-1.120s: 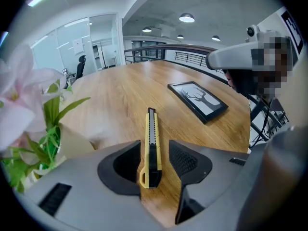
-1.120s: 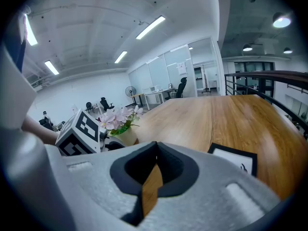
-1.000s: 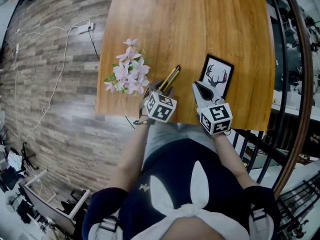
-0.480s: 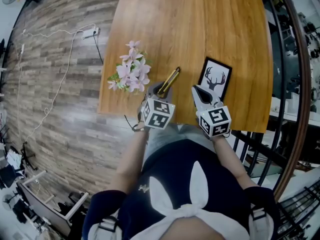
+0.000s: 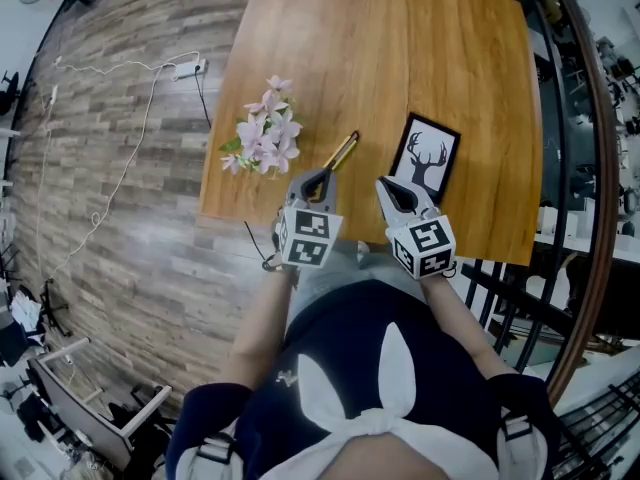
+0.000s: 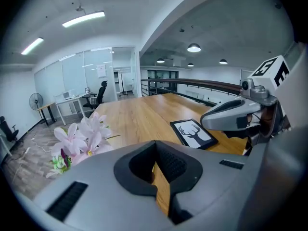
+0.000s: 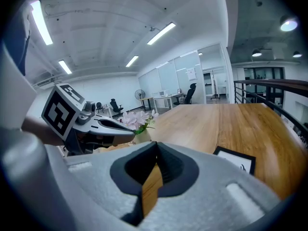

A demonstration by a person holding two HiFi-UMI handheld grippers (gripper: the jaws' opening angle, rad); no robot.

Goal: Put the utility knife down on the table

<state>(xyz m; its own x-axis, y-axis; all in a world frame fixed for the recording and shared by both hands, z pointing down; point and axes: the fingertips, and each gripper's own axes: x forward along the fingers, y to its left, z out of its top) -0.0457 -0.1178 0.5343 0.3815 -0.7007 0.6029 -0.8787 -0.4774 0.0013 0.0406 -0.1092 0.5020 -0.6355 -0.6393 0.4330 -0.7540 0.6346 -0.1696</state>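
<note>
**Head view:** A yellow-and-black utility knife [image 5: 340,153] lies flat on the wooden table [image 5: 400,58]. It sits near the table's near edge and is angled far-right. On its left is a bunch of pink artificial flowers [image 5: 262,138], and on its right is a black-framed deer print [image 5: 427,158]. The left gripper [image 5: 316,181] points at the knife's near end, with the marker cube behind it. The right gripper [image 5: 390,190] is to its right, in front of the deer print. A white cable and power strip [image 5: 190,66] lie on the plank floor [image 5: 120,228] far left.

**Left gripper view:** The jaws have just been closing and now meet at the tips with nothing between them. Only bare table wood shows through the slit below. The knife cannot be seen from here. The flowers stand near left, the deer print lies right of centre, and the right gripper reaches in from the right.

**Right gripper view:** The jaws are pressed together and hold nothing. The left gripper and its cube show at the left, with the flowers beyond them. A corner of the deer print shows at the near right.
</note>
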